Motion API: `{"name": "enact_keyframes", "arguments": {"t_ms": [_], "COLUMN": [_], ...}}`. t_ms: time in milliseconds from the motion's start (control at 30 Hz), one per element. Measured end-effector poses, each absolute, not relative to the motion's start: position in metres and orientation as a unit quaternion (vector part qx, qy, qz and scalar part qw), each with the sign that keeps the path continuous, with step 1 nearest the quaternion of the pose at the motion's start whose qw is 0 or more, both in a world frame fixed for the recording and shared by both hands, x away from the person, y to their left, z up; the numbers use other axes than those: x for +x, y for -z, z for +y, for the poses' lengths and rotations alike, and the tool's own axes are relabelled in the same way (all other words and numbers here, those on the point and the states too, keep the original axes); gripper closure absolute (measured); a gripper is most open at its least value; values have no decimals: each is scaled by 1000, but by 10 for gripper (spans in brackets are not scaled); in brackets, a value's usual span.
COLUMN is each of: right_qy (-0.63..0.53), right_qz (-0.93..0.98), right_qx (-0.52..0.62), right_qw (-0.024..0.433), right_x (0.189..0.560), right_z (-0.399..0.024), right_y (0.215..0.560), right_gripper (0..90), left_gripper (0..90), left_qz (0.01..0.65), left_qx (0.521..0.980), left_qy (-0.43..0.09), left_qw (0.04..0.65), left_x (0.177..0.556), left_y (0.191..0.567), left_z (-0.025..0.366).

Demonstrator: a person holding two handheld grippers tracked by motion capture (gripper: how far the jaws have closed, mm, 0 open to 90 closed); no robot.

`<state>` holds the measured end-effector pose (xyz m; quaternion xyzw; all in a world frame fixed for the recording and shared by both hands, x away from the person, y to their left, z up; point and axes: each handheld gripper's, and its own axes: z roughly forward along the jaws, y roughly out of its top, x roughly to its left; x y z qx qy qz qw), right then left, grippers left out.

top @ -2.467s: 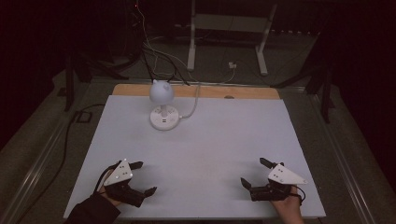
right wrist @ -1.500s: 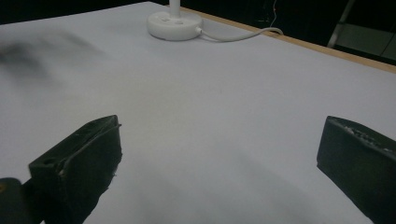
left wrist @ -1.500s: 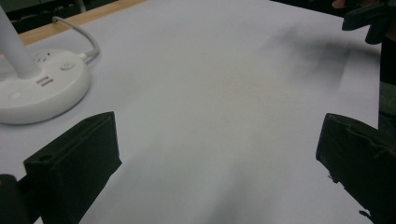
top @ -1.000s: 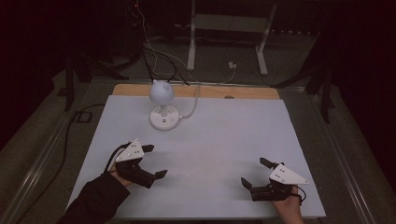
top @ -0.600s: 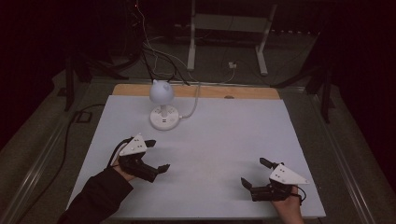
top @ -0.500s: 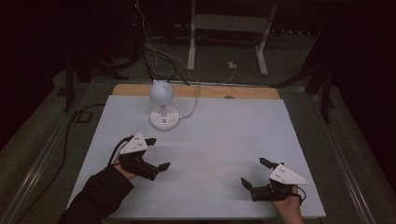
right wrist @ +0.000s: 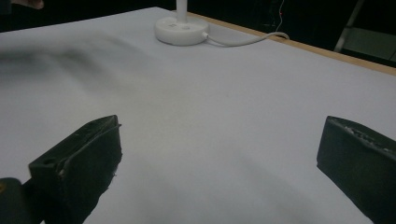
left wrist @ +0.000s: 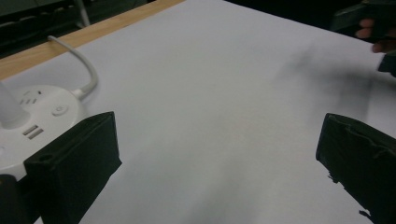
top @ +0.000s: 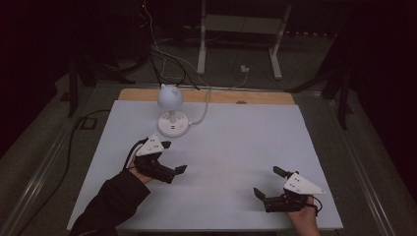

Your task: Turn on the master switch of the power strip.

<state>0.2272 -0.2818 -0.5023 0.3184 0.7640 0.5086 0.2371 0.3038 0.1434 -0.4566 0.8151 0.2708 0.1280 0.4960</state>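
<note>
The little white lamp [top: 171, 110] sits at the far left of the white tabletop [top: 246, 137], round base flat, with its cord running off the far edge. The left tongs [top: 174, 157] are just near of the base, jaws spread wide with nothing in them, close to the lamp but not touching. The right tongs [top: 268, 182] are over at the near right, also spread and empty, well apart from the lamp.

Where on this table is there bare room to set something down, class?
The white table top is bare between the left gripper and right gripper, and along its far right side. It is crowded only at the far left, around the lamp and its cord.
</note>
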Motion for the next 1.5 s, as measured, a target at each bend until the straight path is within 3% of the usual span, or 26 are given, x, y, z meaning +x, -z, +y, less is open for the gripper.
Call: {"name": "enact_keyframes", "arguments": {"t_ms": [567,1267,1500], "right_qy": [-510,-513,-514], "right_qz": [765,764,764], "right_qx": [317,318,318], "right_qw": [233,228,227], "right_x": [227,228,227], "right_z": [-281,-282,-282], "right_y": [503,503,503], "right_gripper": [0,0,0], "left_gripper": [0,0,0], "left_qz": [303,391,411], "left_qx": [803,759,745], "left_qy": [-147,-210,-205], "left_qw": [492,477,483], "left_x": [329,363,372], "left_y": [458,481,483], "left_z": [126,114,113]}}
